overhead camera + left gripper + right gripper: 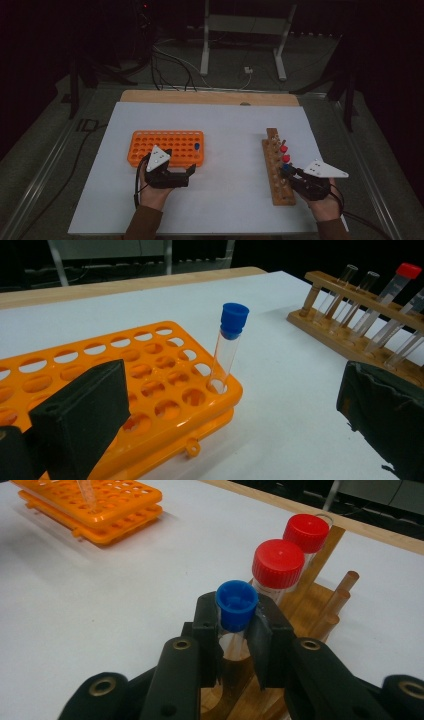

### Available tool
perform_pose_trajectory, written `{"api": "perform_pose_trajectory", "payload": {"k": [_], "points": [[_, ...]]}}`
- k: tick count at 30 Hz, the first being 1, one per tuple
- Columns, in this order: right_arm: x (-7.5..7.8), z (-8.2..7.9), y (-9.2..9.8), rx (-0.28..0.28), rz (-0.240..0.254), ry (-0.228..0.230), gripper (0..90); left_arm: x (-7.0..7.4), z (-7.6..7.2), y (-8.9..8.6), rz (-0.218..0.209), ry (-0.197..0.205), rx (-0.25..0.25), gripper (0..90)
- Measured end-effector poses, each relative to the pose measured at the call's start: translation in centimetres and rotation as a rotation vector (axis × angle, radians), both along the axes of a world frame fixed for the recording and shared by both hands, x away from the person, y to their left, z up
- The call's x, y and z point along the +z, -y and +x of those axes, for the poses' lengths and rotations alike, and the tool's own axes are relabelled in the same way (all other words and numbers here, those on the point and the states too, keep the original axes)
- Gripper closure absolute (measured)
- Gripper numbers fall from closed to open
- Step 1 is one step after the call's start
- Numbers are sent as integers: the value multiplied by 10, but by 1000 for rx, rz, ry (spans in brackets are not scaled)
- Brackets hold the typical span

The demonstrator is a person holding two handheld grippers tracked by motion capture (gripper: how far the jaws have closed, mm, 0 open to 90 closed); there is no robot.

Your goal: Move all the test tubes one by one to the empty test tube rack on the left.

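An orange tube rack [150, 145] lies at the left of the white mat. A blue-capped tube [230, 345] stands upright in a corner hole of the orange rack [150, 370]. My left gripper [180, 161] hovers at the rack's near edge, open, with nothing between its jaws. At the right stands a wooden tube rack [277, 190] with two red-capped tubes [278, 563] and some clear tubes. My right gripper [237, 625] is shut on a second blue-capped tube [236, 605], just under its cap; the tube still sits in the wooden rack [320, 605].
The white mat [230, 150] covers a wooden table whose bare edge [210, 96] shows at the back. Beyond it are a stand's metal legs [205, 50] and cables on the floor. The mat between the two racks is bare.
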State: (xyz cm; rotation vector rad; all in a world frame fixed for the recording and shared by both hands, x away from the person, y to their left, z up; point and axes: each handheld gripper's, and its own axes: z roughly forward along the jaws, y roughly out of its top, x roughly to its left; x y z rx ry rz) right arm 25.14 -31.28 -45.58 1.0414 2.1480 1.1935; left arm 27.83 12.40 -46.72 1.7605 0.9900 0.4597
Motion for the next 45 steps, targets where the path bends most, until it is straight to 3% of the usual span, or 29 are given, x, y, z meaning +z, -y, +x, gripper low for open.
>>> {"api": "perform_pose_trajectory", "payload": {"k": [13,21,36,45], "points": [[1,-1,-2,-6,-23,-8,772,0,-2,0,-3,4,3,9],[23,-4,3,7,29,7,773,1,-4,1,-2,16,3,10],[68,-2,3,35,63,50,773,12,-10,22,9,63,-35,10],[67,7,-18,76,73,34,773,24,-14,37,16,112,-68,14]]}}
